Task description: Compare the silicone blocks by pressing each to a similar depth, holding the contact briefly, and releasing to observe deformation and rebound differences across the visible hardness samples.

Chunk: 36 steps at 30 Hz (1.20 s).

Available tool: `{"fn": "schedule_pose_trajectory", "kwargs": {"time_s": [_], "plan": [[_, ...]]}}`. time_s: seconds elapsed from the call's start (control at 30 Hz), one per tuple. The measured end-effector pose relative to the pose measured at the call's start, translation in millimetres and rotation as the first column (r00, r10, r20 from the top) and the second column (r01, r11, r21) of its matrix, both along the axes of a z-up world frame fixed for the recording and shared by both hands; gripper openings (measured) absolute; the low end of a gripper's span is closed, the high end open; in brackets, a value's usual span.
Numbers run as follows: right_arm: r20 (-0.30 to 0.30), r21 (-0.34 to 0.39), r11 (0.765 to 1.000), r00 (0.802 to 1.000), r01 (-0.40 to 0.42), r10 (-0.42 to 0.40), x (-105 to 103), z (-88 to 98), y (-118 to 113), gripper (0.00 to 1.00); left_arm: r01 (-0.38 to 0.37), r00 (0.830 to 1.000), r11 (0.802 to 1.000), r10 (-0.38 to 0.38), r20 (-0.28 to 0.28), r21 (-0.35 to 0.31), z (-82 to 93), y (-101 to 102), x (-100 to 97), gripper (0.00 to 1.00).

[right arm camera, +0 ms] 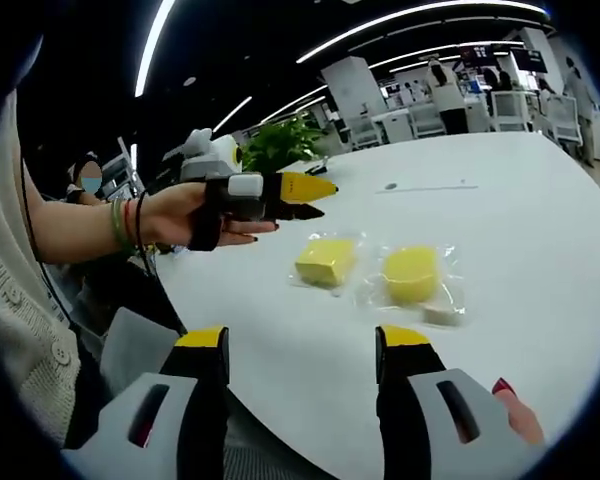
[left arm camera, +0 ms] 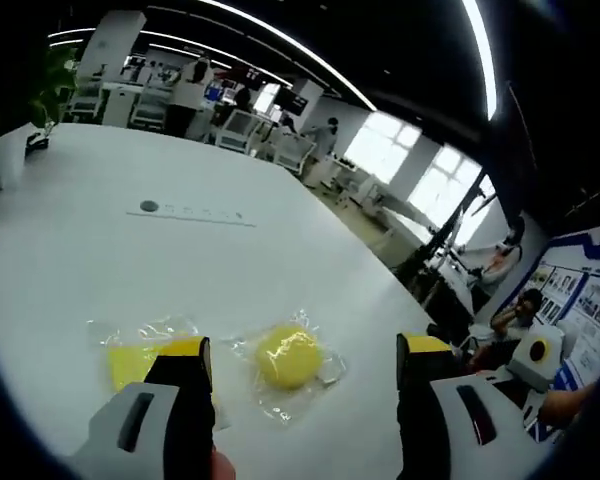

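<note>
— What's nearest to you right now?

— My own fingers. In the left gripper view my left gripper has its yellow-tipped fingers spread wide, holding nothing and hovering over the white counter. In the right gripper view my right gripper is spread just as wide, also holding nothing, above the near edge of the counter.

— And the silicone blocks?

— Just past my left fingers lie two yellow pieces, each sealed in a clear bag, side by side on the counter and slightly apart. The square block sits on the left, partly hidden behind my left finger. The round block lies flat between my fingers, a disc with no long axis to speak of.

— Does the other view agree?

— Yes. There the square block is on the left, one corner turned toward me, and the round block is on the right, its bag crumpled at the near corner. I cannot tell a long axis on the square one.

— Anything beyond them?

— In the right gripper view my left gripper comes in from the left, held in my hand, its yellow tips close together and pointing right, above the counter and clear of the blocks. Farther back stands a green plant, then chairs and people in an office.
</note>
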State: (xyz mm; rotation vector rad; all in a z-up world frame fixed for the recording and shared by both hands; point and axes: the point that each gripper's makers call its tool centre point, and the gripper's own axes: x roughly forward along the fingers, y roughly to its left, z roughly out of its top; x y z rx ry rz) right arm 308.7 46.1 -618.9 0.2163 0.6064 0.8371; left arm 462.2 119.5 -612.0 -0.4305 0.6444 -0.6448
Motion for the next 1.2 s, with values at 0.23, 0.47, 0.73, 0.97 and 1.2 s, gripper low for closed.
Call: {"fn": "schedule_pose_trajectory", "kwargs": {"time_s": [0.23, 0.47, 0.73, 0.97, 1.2], "plan": [[-0.020, 0.001, 1.000, 1.000, 0.015, -0.015, 4.9, -6.3, -5.4, 0.53, -0.069, 0.991, 0.996, 0.063, -0.122, -0.048, -25.6, -9.1, 16.9, 0.71], [-0.041, -0.001, 0.999, 0.999, 0.036, -0.036, 11.4, -12.8, -11.3, 0.53, -0.087, 0.973, 0.995, 0.076, -0.219, -0.041, -53.9, -18.9, 24.2, 0.68], [-0.059, -0.001, 0.999, 0.997, 0.051, -0.051, 16.6, -17.9, -15.7, 0.52, -0.247, 0.913, 0.961, 0.187, -0.362, -0.127, -74.8, -17.7, 38.3, 0.66], [-0.072, -0.003, 0.998, 0.996, 0.060, -0.060, 20.1, -20.7, -18.6, 0.52, -0.401, 0.827, 0.892, 0.253, -0.502, -0.210, -85.4, -23.0, 51.2, 0.61], [-0.077, -0.002, 0.998, 0.995, 0.065, -0.065, 22.7, -22.0, -19.1, 0.52, -0.497, 0.723, 0.849, 0.291, -0.626, -0.179, -100.4, -29.4, 54.1, 0.55]]}}
